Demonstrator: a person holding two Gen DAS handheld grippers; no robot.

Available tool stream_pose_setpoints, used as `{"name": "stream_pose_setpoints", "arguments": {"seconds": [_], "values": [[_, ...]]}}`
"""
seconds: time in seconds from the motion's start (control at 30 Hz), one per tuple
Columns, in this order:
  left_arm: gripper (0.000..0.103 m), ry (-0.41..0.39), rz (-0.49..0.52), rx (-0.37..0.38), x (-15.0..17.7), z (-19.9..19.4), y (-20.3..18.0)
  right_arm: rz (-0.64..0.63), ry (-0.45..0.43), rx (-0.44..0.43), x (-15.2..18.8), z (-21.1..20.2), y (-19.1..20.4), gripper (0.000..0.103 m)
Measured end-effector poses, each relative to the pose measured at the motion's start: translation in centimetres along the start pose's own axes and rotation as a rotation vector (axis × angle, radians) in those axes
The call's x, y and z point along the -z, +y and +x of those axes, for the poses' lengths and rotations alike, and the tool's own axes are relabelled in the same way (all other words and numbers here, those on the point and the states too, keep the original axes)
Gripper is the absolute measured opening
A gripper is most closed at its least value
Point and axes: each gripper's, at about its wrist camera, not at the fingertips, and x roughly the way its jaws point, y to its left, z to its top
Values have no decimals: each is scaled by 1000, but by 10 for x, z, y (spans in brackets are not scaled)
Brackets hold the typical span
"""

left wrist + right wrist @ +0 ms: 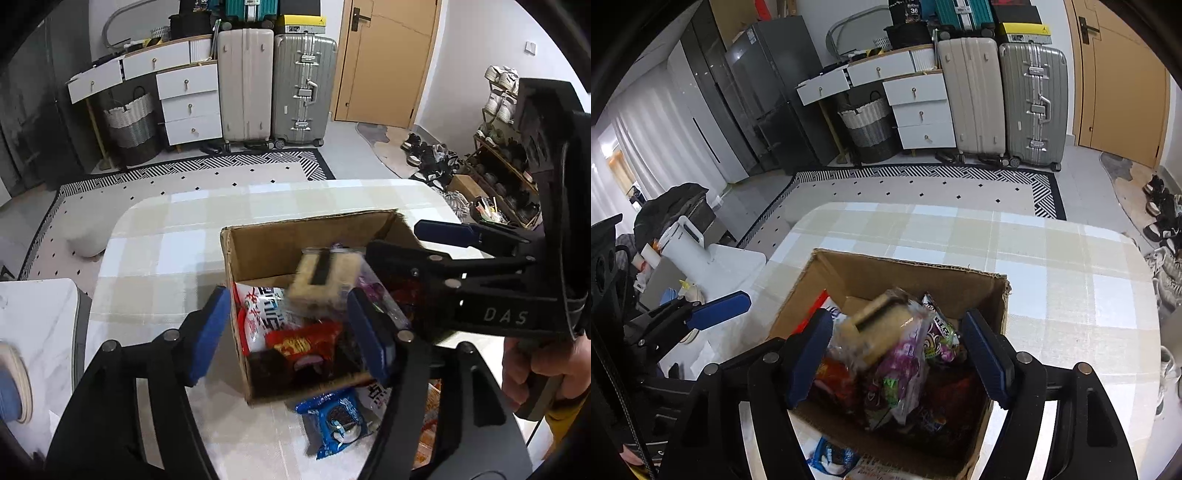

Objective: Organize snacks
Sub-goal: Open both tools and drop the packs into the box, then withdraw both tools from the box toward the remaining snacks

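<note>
Your left gripper [286,328] hangs over the near left corner of the box [258,254]. Its blue fingers [208,332] are spread apart and hold nothing. One finger is outside the left wall of the box and the other is over the inside.

Between them, a bit further in, is a pale snack pack [325,278] with a dark stripe. It looks blurry and loose, so I think it is dropping into the box onto the other snacks. Its long side runs up and away from you.

The box sits on the checked table [166,236] and is already quite full of bags.

Your right gripper [899,354] is over the right half of the box, fingers apart too, gripping nothing. The pale pack lies just ahead of them.

A blue cookie bag [338,417] still lies on the table, just in front of the box, on your side. It is below your left gripper, so that hand looks nearer. You would have to pull back and reach down for it.
</note>
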Motion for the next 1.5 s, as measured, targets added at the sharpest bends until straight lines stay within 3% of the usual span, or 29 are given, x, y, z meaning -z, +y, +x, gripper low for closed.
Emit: {"name": "stream_pose_setpoints", "arguments": {"seconds": [0.2, 0.33, 0.53, 0.63, 0.73, 1.17, 1.27, 1.37, 1.5], "values": [[64, -25, 5, -3, 8, -32, -8, -4, -44, -4, 3, -31, 11, 75], [71, -54, 12, -7, 11, -60, -14, -8, -85, -4, 7, -59, 19, 75], [72, -145, 13, -10, 20, -120, -26, -33, -196, -34, 24, -119, 36, 76], [77, -202, 8, -3, 28, -159, -34, -61, -260, -29, 36, -152, 45, 84], [81, -243, 20, -2, 38, -192, -44, -94, -319, -33, 54, -185, 59, 84], [86, -358, 36, -7, 123, -309, -75, -125, -508, -62, 157, -288, 105, 93], [88, -405, 11, -12, 150, -331, -67, -106, -538, -59, 183, -297, 109, 94], [102, -447, -21, -11, 176, -350, -58, -78, -554, -63, 209, -299, 108, 99], [102, -495, -23, -19, 208, -365, -52, -12, -541, -116, 235, -293, 96, 99]]}}
